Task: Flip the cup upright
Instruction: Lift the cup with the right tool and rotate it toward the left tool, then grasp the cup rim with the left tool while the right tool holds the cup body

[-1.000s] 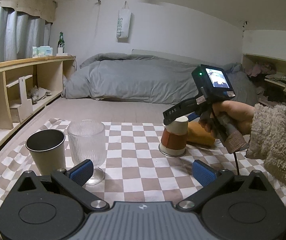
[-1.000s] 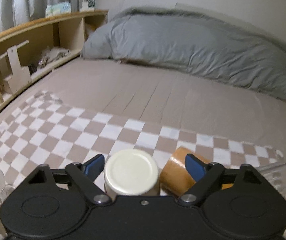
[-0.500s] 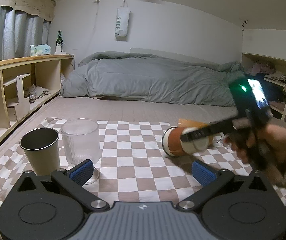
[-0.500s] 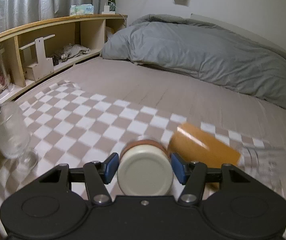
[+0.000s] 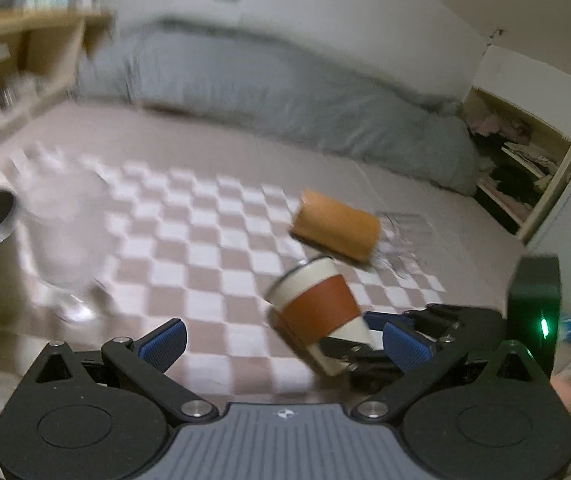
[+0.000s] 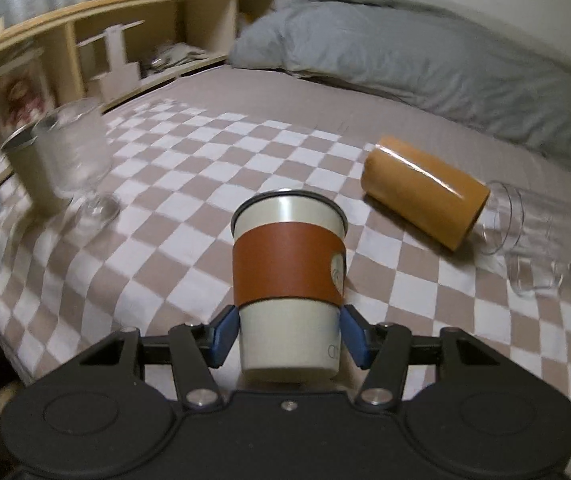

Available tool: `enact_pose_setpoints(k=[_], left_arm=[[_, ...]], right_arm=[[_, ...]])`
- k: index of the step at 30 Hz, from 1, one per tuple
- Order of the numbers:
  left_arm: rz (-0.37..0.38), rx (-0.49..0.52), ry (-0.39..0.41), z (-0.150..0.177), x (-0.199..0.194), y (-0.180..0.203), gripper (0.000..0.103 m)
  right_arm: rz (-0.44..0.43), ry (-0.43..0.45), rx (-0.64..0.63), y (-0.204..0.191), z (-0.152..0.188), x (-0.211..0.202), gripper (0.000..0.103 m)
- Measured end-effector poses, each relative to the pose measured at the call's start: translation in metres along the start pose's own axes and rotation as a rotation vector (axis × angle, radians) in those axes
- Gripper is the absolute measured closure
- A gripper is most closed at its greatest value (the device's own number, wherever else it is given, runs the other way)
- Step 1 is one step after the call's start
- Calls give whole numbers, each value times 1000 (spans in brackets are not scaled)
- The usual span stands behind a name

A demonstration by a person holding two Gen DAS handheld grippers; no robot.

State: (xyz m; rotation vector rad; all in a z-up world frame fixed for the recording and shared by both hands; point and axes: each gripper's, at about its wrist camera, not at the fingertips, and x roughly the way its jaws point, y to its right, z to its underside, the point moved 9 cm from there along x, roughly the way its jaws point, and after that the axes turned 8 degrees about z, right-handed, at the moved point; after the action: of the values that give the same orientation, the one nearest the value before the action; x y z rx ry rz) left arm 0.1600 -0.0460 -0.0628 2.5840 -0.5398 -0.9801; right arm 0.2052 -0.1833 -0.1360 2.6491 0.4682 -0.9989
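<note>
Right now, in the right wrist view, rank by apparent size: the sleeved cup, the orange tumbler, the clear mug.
1. Sleeved cup, though it's nearest the camera.
2. Orange tumbler and clear mug: too alike to rank.

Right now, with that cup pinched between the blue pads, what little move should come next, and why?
Probably lower it onto the checkered cloth and only then open. The right tool grips the cream cup with the brown sleeve by its base, rim up in that view. The left view shows the cup tilted and seemingly off the cloth, so level it first.
</note>
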Motion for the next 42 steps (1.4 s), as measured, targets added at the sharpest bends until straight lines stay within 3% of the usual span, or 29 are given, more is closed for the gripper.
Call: enact_pose_setpoints(k=[3,6,11,15,19,21,25,35,38,42], left_arm=[[63,-163,-98,-9,36,-5,1],[77,-308,-142,-15,69,-13,4],[27,-397,-182,-16,116,-26,6],[42,-448,-204,-13,143,-28,6],[54,-436,-176,-15,157,-26,10],[46,-442,-171,-14,157,-30,18],[51,-415,-156,-14,151,-30,19],[15,-151,-35,-36,92,-19,19],[-35,-83,-4,-39,75,-21,19],[-116,5,33,-44,54,-29,19]], right_arm=[[-24,6,8,5,3,-3,46],[-38,21,3,6,7,-5,46],[-51,44,-20,6,9,-7,46],[-66,49,-16,9,10,-7,46],[-74,60,-35,8,11,-7,46],[-75,68,-53,6,12,-9,46],[-82,78,-70,6,13,-10,47],[-139,78,-38,0,0,-9,48],[-140,92,-20,0,-8,-2,48],[-212,102,-9,-12,-18,3,44]])
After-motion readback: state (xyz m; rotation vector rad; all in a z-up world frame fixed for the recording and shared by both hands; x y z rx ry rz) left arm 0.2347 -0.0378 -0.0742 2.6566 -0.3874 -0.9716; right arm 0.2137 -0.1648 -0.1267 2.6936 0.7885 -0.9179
